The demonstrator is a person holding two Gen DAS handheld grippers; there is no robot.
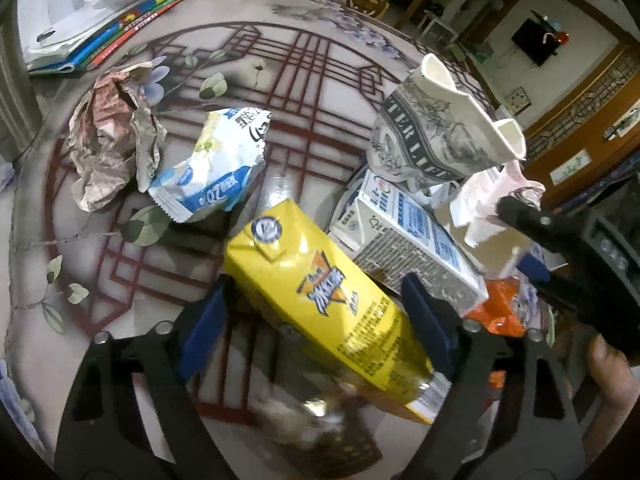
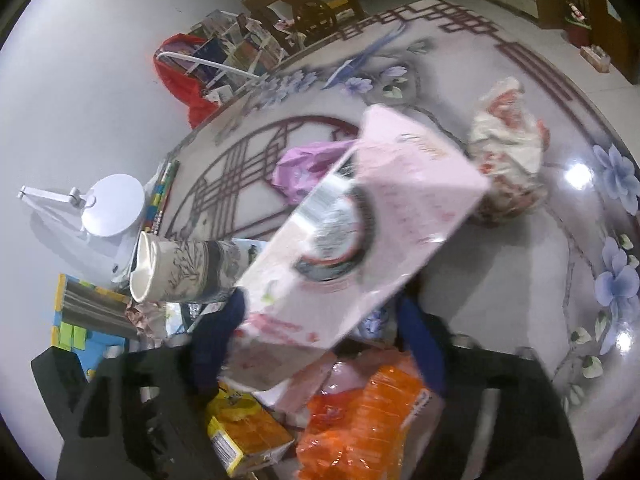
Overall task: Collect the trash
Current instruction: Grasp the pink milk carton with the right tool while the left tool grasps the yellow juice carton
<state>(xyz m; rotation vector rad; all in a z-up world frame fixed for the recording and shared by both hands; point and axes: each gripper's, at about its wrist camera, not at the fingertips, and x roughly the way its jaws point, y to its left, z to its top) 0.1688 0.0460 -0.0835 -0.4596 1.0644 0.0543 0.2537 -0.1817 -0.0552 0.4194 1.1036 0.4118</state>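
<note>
Left gripper [image 1: 316, 312] straddling the yellow drink carton [image 1: 320, 304] lying on the patterned table [image 1: 304, 80], jaws around its middle; pads close, firm contact not clear. Right gripper [image 2: 320, 336] clamped on the pink box [image 2: 360, 240], raised above the orange wrapper [image 2: 368, 412]. Both cartons probably light, thin-walled, slick-printed, easily crushed: best taken across the flat sides, mid-body. Crumpled paper cup [image 1: 436, 132] and blue-white wrapper [image 1: 212, 168] waiting beyond, soft and springy.
</note>
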